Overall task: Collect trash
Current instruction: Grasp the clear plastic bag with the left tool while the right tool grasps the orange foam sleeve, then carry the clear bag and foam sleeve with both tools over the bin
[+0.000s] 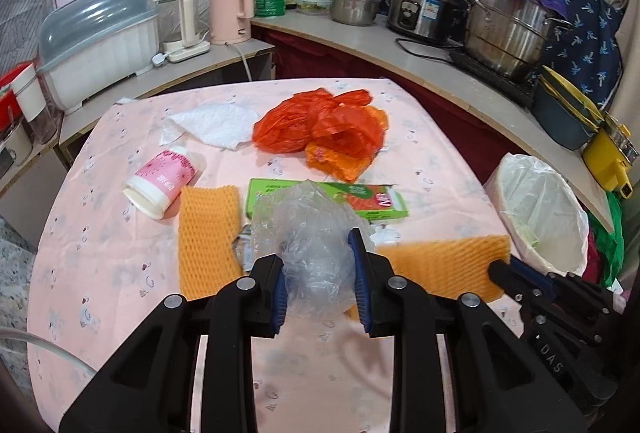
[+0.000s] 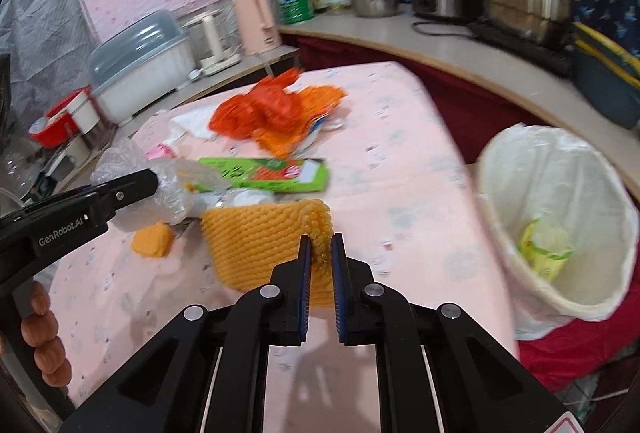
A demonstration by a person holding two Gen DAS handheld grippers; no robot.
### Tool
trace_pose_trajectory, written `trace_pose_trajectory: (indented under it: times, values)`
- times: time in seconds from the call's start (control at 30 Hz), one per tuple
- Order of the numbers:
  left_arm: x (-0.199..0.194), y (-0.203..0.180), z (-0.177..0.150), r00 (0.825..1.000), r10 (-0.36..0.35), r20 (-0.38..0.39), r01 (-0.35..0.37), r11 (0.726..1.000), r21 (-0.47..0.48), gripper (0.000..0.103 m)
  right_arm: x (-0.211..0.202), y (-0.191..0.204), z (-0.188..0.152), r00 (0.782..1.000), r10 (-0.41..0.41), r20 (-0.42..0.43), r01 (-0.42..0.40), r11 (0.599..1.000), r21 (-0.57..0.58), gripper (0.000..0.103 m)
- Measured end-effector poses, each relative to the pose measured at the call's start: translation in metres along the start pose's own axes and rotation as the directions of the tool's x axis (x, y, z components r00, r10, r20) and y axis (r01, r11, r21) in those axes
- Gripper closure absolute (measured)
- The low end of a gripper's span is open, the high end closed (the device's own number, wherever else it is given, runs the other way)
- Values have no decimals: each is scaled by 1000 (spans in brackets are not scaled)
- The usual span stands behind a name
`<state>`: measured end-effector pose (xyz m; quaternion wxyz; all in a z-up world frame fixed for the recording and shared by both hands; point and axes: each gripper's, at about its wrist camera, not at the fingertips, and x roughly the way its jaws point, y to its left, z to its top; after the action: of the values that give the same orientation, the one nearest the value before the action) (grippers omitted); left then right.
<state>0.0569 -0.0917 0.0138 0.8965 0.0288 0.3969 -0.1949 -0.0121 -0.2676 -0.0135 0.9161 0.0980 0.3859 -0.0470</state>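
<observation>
My left gripper is shut on a crumpled clear plastic bag and holds it above the pink table; it shows at the left of the right wrist view. My right gripper is shut on an orange foam net, also in the left wrist view. A second foam net, a green box, a pink-labelled bottle, an orange plastic bag and white paper lie on the table. A white-lined bin stands right of the table.
A counter behind the table carries pots, a rice cooker, kettles, cans and a box. A covered white dish rack stands at the back left. The bin holds a yellow-green wrapper. Red cloth lies beside the bin.
</observation>
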Motion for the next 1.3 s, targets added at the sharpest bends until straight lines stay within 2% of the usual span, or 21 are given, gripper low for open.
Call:
trace_pose_trajectory:
  times: [0.23, 0.37, 0.63, 1.0, 1.17, 1.3]
  values:
    - [-9, -44, 12, 998, -51, 33, 49, 996, 73, 77, -40, -50, 8, 988, -135, 74, 128, 987, 101, 93]
    - [-12, -74, 18, 996, -79, 47, 73, 990, 121, 77, -59, -79, 11, 977, -187, 101, 168, 970, 175, 93]
    - [-6, -137, 24, 989, -139, 42, 127, 967, 220, 77, -91, -131, 9, 941, -306, 142, 257, 923, 285, 93]
    - [19, -217, 24, 976, -217, -8, 207, 918, 337, 77, -111, -193, 2, 881, -454, 132, 373, 839, 397, 93]
    - [31, -246, 24, 968, -250, -29, 242, 897, 369, 77, -110, -214, -2, 868, -483, 112, 397, 812, 428, 93]
    - [43, -263, 24, 963, -266, -48, 263, 884, 386, 76, -104, -225, -4, 866, -491, 95, 405, 800, 442, 93]
